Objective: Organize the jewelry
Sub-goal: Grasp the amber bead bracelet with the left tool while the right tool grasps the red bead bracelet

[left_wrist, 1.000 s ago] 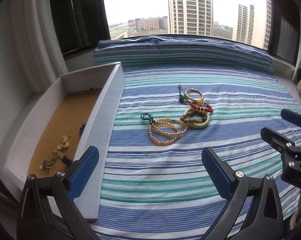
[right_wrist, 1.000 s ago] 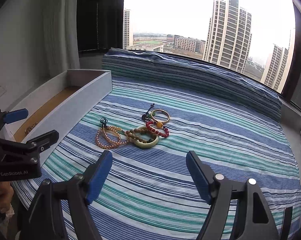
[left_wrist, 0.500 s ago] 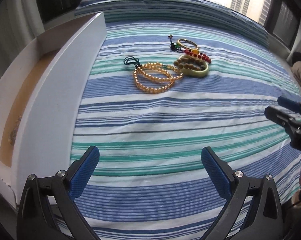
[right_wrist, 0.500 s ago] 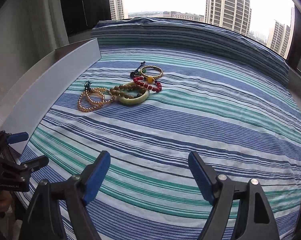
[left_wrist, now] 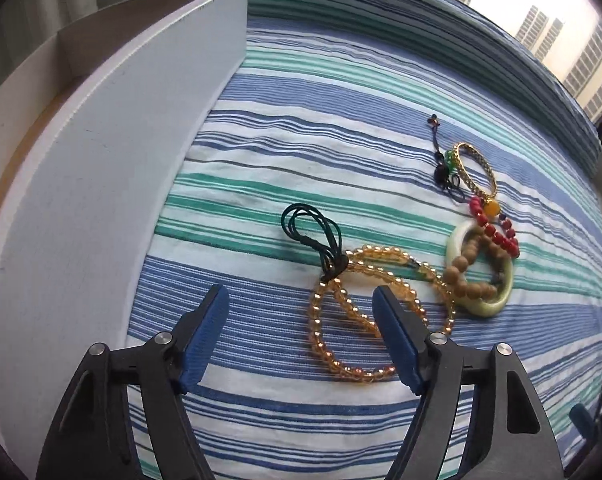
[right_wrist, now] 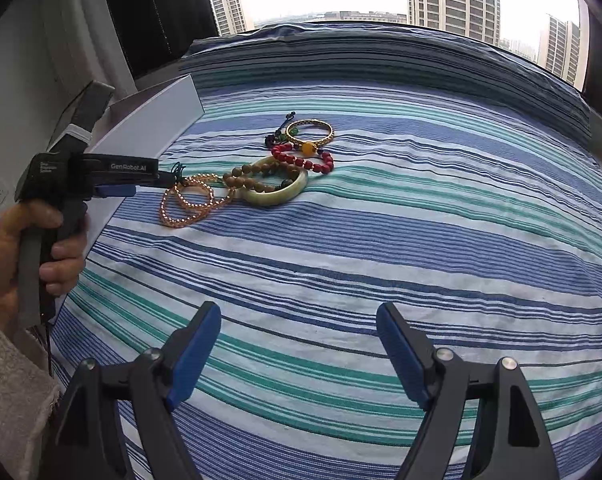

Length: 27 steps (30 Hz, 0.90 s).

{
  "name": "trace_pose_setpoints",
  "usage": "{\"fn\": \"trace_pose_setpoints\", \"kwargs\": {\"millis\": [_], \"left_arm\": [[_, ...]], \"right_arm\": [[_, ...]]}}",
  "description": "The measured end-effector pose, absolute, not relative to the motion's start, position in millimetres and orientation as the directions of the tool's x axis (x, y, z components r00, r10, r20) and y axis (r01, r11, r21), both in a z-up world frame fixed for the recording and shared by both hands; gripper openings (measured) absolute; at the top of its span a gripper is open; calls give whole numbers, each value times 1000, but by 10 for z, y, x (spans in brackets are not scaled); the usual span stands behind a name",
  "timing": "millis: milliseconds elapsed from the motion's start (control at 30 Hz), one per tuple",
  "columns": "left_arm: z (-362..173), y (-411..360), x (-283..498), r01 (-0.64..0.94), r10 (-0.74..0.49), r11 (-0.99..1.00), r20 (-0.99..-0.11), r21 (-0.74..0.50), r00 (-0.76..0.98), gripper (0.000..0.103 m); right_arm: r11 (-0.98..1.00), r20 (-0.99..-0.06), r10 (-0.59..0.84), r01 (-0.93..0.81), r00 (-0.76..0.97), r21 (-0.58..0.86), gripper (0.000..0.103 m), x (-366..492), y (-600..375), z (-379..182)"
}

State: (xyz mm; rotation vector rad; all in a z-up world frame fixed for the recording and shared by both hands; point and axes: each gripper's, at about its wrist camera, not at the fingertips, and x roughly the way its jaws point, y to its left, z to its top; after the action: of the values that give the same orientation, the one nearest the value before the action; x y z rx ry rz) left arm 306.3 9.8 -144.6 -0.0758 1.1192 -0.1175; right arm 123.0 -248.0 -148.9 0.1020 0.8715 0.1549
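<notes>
An amber bead string [left_wrist: 341, 320] [right_wrist: 189, 204] with a dark green cord loop [left_wrist: 313, 232] lies on the striped cloth. Beside it lie a pale green bangle [left_wrist: 481, 304] [right_wrist: 277, 196] with brown beads [left_wrist: 461, 276] over it, a red bead bracelet [left_wrist: 497, 232] [right_wrist: 305, 160] and a gold bangle [left_wrist: 477, 168] [right_wrist: 311, 130]. My left gripper [left_wrist: 301, 324] [right_wrist: 149, 188] is open, its right finger over the amber string, its left finger on bare cloth. My right gripper [right_wrist: 299, 344] is open and empty over the near cloth, well short of the jewelry.
A long white box [left_wrist: 101, 168] [right_wrist: 153, 128] stands along the left of the cloth; its tan floor is barely visible. A folded striped bolster [right_wrist: 381, 60] lies at the far edge below the window. A hand [right_wrist: 29, 256] holds the left gripper.
My left gripper has moved forward and down to the amber bead string, still open. My right gripper has stayed back, tilting slightly over the near cloth.
</notes>
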Motion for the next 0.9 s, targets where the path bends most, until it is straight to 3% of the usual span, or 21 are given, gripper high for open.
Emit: {"fn": "trace_pose_setpoints", "kwargs": {"millis": [67,133,167,267,300,700,800,900], "left_arm": [[-1485,54,3073,67,-121,993,-889,-102,441,75],[-1536,3,3073,81,-118,992,-893,-92,434,64],[-1537,-30,3058,84,-93,995,-888,-62,449,56],[-1536,-126,3007,132,-88,991,-882,-29,463,17],[-1533,-134,2984,141,-94,989,-884,-32,458,15],[-1235,73,2411,182,-171,979,-872,-96,458,13],[-1217,126,2342,184,-176,978,-871,-101,458,13],[-1223,166,2263,174,-182,978,-875,-114,448,13]], "right_arm": [[983,-754,180,-95,632,156,82,1215,-2494,-1486],[983,-753,180,-94,633,157,82,1212,-2514,-1475],[983,-751,180,-93,635,157,82,1224,-2520,-1469],[983,-752,180,-88,634,161,82,1284,-2539,-1457],[983,-753,180,-88,632,161,82,1315,-2546,-1455],[978,-793,205,-86,573,191,80,2195,-2713,-1367],[969,-805,237,-68,544,240,60,2616,-2743,-1308],[966,-829,243,-45,504,255,57,3071,-2717,-1292]]}}
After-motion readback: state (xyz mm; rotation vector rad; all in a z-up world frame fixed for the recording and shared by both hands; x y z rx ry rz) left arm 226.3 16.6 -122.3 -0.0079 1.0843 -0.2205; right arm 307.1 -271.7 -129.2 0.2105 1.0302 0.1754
